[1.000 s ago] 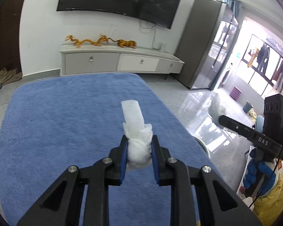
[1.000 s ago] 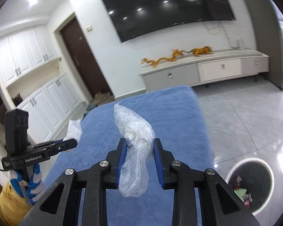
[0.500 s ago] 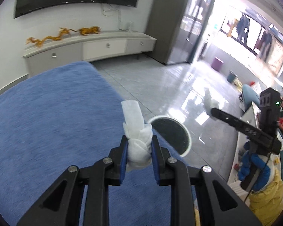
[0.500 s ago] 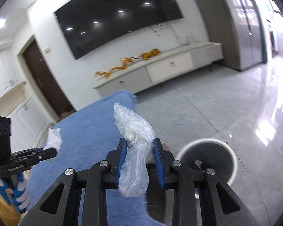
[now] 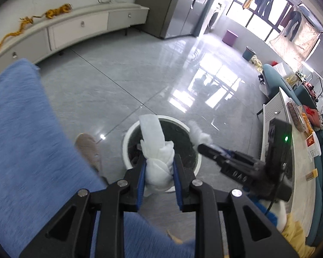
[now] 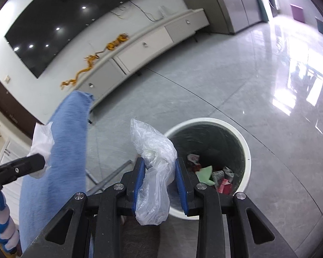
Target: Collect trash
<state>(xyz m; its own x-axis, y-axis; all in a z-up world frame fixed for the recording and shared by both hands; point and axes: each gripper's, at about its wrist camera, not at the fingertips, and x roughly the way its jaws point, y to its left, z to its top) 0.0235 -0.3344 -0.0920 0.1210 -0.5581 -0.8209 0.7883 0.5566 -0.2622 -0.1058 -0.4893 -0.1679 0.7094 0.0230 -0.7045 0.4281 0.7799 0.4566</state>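
My left gripper (image 5: pixel 158 169) is shut on a crumpled white tissue (image 5: pixel 156 150) and holds it above the near side of a round white trash bin (image 5: pixel 127 150) on the floor. My right gripper (image 6: pixel 159 172) is shut on a crumpled clear plastic bag (image 6: pixel 154 157) and holds it just left of the same bin (image 6: pixel 246 150), which holds several scraps. In the left wrist view the right gripper (image 5: pixel 206 148) comes in from the right over the bin. In the right wrist view the left gripper (image 6: pixel 35 161) with its tissue (image 6: pixel 41 144) shows at the left edge.
The blue-covered table (image 5: pixel 21 139) lies to the left, also in the right wrist view (image 6: pixel 60 150). A shoe (image 5: pixel 88 148) is on the grey tile floor beside the bin. A white TV cabinet (image 6: pixel 150 40) stands along the far wall. A counter (image 5: pixel 299 150) is at right.
Both grippers have swung right, off the blue table and out over the floor, and now tilt down at the trash bin. Each still holds its item.
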